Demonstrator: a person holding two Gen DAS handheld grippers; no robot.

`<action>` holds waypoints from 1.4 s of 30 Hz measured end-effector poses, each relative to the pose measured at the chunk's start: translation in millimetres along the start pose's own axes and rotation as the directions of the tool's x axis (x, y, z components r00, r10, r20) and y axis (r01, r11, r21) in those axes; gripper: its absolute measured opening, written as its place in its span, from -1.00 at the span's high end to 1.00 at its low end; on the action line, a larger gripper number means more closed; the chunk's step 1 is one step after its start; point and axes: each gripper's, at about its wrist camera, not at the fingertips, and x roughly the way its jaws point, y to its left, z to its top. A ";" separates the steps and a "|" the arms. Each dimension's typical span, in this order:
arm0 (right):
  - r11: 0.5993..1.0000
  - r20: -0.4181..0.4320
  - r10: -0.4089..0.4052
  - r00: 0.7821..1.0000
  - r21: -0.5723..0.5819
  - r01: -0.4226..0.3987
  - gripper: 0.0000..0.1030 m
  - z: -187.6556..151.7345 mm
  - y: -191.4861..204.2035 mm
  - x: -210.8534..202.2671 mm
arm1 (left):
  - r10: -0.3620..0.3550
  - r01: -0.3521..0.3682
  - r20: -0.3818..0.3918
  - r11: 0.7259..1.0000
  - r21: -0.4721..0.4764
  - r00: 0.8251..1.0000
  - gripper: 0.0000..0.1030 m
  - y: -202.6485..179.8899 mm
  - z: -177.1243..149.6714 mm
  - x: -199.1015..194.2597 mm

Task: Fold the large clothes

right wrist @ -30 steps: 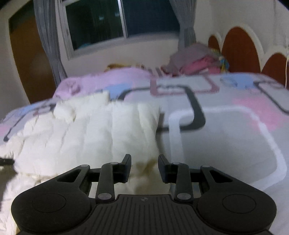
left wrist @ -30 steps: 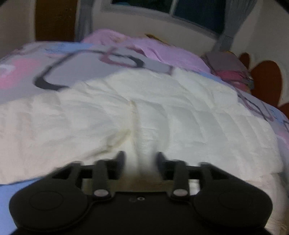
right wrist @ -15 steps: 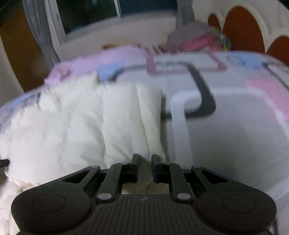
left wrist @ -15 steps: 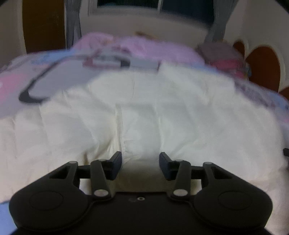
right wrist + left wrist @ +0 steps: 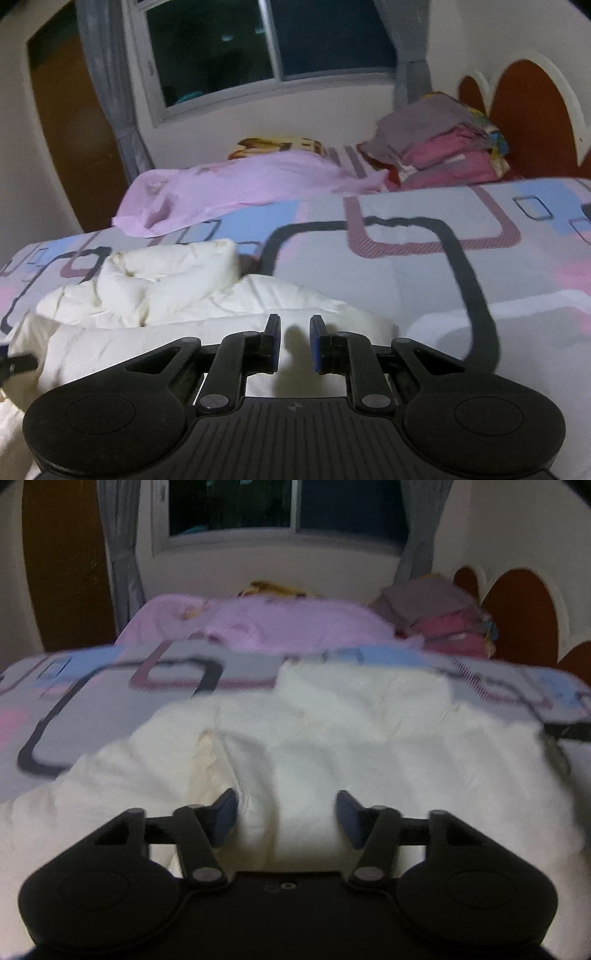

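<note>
Two tools over our bed (image 5: 424,266), left tool (image 5: 286,814) spread wide around a fold of white garment (image 5: 332,746), right tool (image 5: 294,345) narrowly parted, gripping nothing.

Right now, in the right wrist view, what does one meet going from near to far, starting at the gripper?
right gripper → white padded garment → patterned bedspread → pink sheet → yellow pillow → window

Bedspread (image 5: 424,266) open (clothes pile (image 5: 439,147) beyond).
</note>
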 end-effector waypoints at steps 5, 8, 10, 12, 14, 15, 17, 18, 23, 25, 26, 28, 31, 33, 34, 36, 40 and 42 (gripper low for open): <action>1.000 -0.057 -0.012 0.998 0.005 0.012 0.69 -22.2 -9.4 -5.3 | 0.013 -0.025 -0.098 0.992 -0.121 0.995 -0.07 40.1 -49.2 2.7; 1.000 -0.049 -0.010 0.999 0.022 0.011 0.69 -32.7 -11.1 -14.7 | 0.015 -0.025 -0.074 0.990 -0.137 0.997 -0.12 44.2 -49.2 -7.1; 0.999 -0.057 -0.009 0.998 0.032 0.010 0.69 -38.4 -10.2 -16.4 | 0.014 -0.024 -0.076 0.990 -0.137 0.997 -0.03 43.4 -46.1 -3.5; 0.999 -0.074 -0.029 0.997 0.017 0.030 0.69 -44.6 -7.4 -16.1 | -0.027 0.012 -0.085 0.985 -0.171 0.996 0.49 45.6 -44.9 1.6; 0.999 -0.086 -0.041 0.995 0.005 0.041 0.69 -49.8 -5.9 -18.5 | -0.027 0.014 -0.068 0.983 -0.182 0.997 0.72 46.4 -44.0 -1.9; 0.999 -0.088 -0.042 0.995 0.001 0.043 0.69 -51.7 -6.0 -20.3 | -0.011 0.002 -0.054 0.986 -0.167 0.999 0.74 44.4 -45.2 -6.8; 0.999 -0.092 -0.043 0.995 -0.007 0.043 0.69 -55.1 -6.5 -23.5 | 0.003 -0.011 -0.051 0.987 -0.158 0.999 0.74 41.2 -51.5 -13.8; 0.999 -0.094 -0.043 0.995 -0.009 0.042 0.69 -55.8 -7.0 -23.8 | 0.001 -0.010 -0.057 0.987 -0.163 0.998 0.74 41.2 -53.0 -14.0; 0.999 -0.065 -0.037 0.997 0.000 0.037 0.69 -49.6 -9.9 -32.3 | 0.070 -0.081 -0.065 0.978 -0.190 0.995 -0.14 45.8 -49.0 -22.4; 1.000 -0.040 -0.030 0.999 -0.004 0.030 0.69 -44.1 -10.0 -35.8 | 0.144 -0.139 0.015 0.973 -0.185 0.989 -0.36 46.9 -42.8 -40.1; 1.000 -0.026 -0.027 0.999 -0.008 0.027 0.68 -39.9 -9.0 -35.5 | 0.164 -0.152 0.063 0.974 -0.166 0.984 -0.36 44.2 -37.3 -48.0; 1.000 -0.013 -0.019 1.000 -0.011 0.019 0.68 -30.8 -5.9 -29.6 | 0.132 -0.119 0.099 0.985 -0.121 0.986 -0.35 34.8 -23.1 -48.3; 0.999 -0.013 -0.004 1.000 -0.034 0.003 0.63 -14.3 8.8 -10.5 | 0.056 -0.050 0.087 0.997 -0.063 0.995 -0.36 12.8 -2.4 -22.9; 0.998 -0.014 0.018 1.000 -0.066 -0.019 -0.07 -8.3 21.8 3.8 | 0.041 -0.040 0.051 0.999 -0.032 0.998 -0.35 -2.1 4.9 2.9; 0.995 0.001 0.020 1.000 -0.103 -0.020 -0.32 -7.4 28.8 9.2 | 0.040 -0.039 0.035 0.999 -0.026 0.999 -0.34 -5.9 6.3 13.8; 0.985 0.006 0.015 1.000 -0.171 -0.013 -0.31 -6.8 35.2 19.5 | 0.045 -0.044 0.015 0.999 -0.024 0.999 -0.34 -7.8 2.2 29.5; 0.997 -0.112 -0.067 0.991 -0.045 0.062 0.44 -6.8 -13.2 55.1 | 0.046 -0.046 -0.029 0.999 -0.004 0.999 -0.41 5.6 -15.9 56.0; 1.000 -0.139 -0.027 0.990 0.005 0.028 0.49 -9.3 -31.7 63.9 | 0.057 -0.056 -0.026 0.998 0.023 0.998 -0.42 2.3 -18.9 55.3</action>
